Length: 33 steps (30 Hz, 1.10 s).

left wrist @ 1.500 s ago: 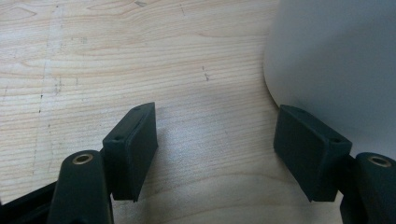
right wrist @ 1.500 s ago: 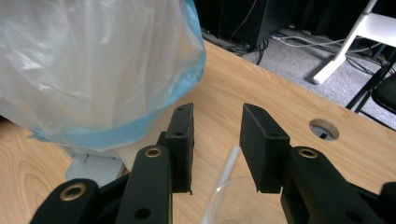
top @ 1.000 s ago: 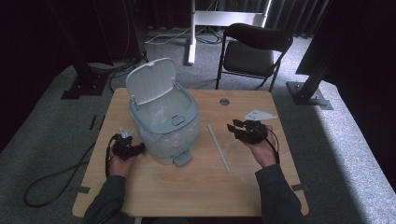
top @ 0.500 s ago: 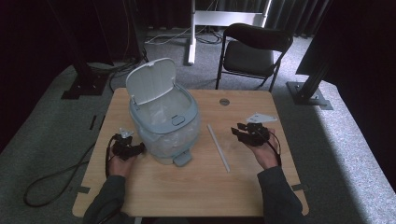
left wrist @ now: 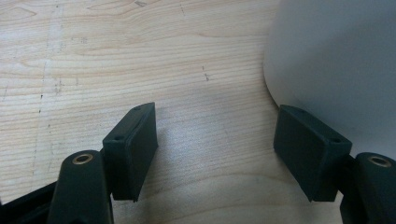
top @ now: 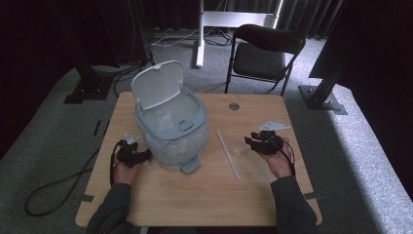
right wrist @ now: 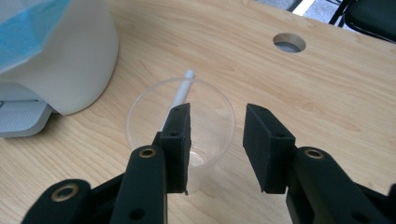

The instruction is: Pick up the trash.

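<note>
A pale blue-grey pedal bin (top: 170,129) stands on the wooden table (top: 195,200), its lid up and a clear liner inside. My left gripper (top: 144,156) rests on the table at the bin's left, jaws open and empty. In the left gripper view (left wrist: 215,114) the bin's white wall (left wrist: 336,60) lies just beyond one jaw. My right gripper (top: 248,142) is open over a clear plastic cup (right wrist: 205,93) that stands on the table. One jaw of the right gripper (right wrist: 217,109) is over the cup's mouth, the other outside its rim. A white straw (top: 228,155) lies behind the cup.
A round cable hole (top: 234,106) sits near the table's far edge. A black folding chair (top: 263,53) stands behind the table. The bin's pedal (top: 191,165) juts toward the person. Cables (top: 53,190) trail over the floor at the left.
The right gripper has sunk a little toward the table and the cup. The left gripper and the bin have stayed where they were.
</note>
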Motion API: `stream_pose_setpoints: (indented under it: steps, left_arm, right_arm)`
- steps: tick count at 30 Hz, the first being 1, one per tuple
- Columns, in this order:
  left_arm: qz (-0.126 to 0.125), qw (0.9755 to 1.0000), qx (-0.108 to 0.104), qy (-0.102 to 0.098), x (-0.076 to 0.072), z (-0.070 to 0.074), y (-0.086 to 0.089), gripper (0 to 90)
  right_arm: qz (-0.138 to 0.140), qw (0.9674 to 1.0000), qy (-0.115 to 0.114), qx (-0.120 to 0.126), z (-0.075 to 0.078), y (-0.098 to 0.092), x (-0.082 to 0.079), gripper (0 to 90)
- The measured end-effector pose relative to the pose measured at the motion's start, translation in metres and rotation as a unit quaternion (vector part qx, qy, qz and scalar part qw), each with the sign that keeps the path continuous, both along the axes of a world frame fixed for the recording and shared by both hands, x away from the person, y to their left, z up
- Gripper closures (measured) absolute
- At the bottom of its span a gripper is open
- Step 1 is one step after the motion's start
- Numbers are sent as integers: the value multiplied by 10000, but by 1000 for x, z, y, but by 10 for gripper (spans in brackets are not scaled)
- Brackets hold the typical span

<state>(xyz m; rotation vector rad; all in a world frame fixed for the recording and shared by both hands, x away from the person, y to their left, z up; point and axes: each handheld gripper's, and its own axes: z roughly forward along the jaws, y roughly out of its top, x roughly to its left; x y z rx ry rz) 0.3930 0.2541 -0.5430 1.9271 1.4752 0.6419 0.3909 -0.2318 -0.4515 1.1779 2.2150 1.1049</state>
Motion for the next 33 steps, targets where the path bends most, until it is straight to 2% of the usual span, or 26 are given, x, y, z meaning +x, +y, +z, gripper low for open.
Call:
stream_pose_setpoints:
  steps: [4, 15, 25, 33]
  left_arm:
    - [1, 10000, 1, -1, 0, 0, 0, 304]
    - [1, 10000, 2, -1, 0, 0, 0, 303]
    - [0, 10000, 1, 7, 0, 0, 0, 304]
    - [0, 10000, 3, 8, 0, 0, 0, 304]
  right_arm:
    - [-28, 9999, 106, -55, -4, -1, 1, 604]
    - [-7, 9997, 255, -5, -13, -6, -1, 597]
    - [-6, 9993, 357, 104, -18, -11, -5, 593]
    - [35, 9992, 393, 56, -20, -13, -8, 619]
